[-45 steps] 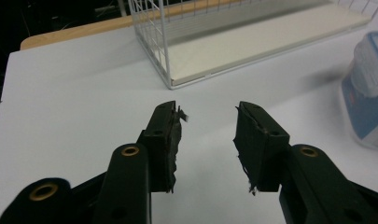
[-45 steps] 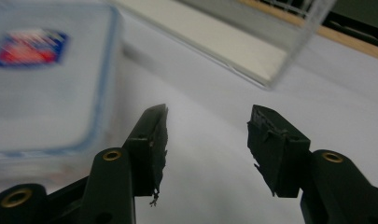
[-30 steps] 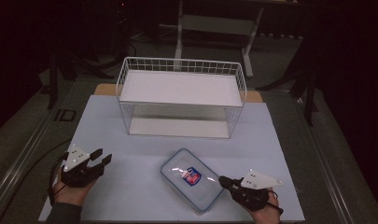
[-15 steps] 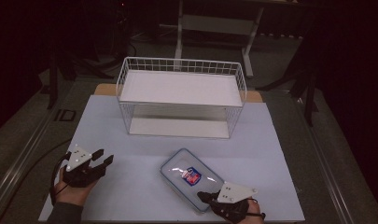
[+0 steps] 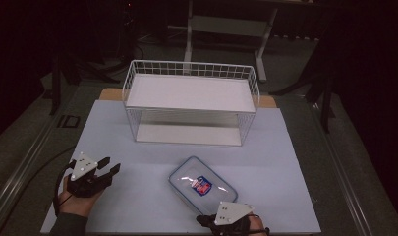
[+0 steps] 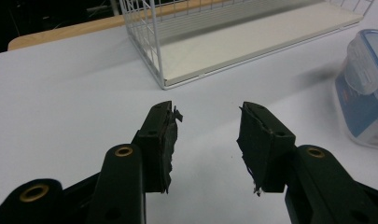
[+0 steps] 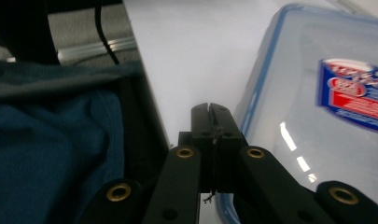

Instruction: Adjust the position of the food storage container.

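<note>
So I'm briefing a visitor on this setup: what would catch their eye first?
Probably the white wire shelf rack standing at the far middle of the pale tabletop. Next, the clear food container with a blue rim and a red-and-blue label, lying near the front edge, where the right gripper sits beside it with jaws shut.

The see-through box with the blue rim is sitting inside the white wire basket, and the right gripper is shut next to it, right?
Not quite. The box lies on the table in front of the white wire basket, as the high view shows. The right gripper is indeed shut beside it.
</note>
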`<state>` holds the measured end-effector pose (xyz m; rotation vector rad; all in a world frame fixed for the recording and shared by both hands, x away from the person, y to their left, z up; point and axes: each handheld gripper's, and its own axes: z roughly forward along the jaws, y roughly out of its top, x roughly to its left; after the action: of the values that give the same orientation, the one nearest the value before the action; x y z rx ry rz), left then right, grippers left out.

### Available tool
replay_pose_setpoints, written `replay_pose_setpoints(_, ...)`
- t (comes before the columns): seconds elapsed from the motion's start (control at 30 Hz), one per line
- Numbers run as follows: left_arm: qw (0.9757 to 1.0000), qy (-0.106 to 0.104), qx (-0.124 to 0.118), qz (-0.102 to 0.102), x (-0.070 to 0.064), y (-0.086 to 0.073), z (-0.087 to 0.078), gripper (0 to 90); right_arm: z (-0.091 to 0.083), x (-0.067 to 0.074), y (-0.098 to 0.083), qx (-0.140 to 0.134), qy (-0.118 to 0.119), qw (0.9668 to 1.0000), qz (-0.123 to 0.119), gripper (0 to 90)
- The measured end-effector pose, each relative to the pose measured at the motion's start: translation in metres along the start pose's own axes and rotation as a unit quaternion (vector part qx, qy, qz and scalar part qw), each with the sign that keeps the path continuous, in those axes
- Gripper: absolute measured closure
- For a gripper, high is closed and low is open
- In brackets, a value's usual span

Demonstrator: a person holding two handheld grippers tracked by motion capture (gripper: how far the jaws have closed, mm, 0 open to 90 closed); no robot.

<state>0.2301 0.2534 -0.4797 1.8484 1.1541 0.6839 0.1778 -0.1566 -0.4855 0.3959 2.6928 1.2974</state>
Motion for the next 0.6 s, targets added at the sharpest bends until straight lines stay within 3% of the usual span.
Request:
replay_pose_setpoints(0.23,1.0,0.0,0.002,0.001,0.0,0.0,0.0,55.1,0.003,0.0,-0.001,0.017,-0.004,0.9998,-0.013,89.8)
replay_pose_setpoints(0.6,1.0,0.001,0.005,0.004,-0.001,0.0,0.002,55.1,-0.007,-0.017,-0.009,0.03,-0.016,0.9994,0.012,89.7)
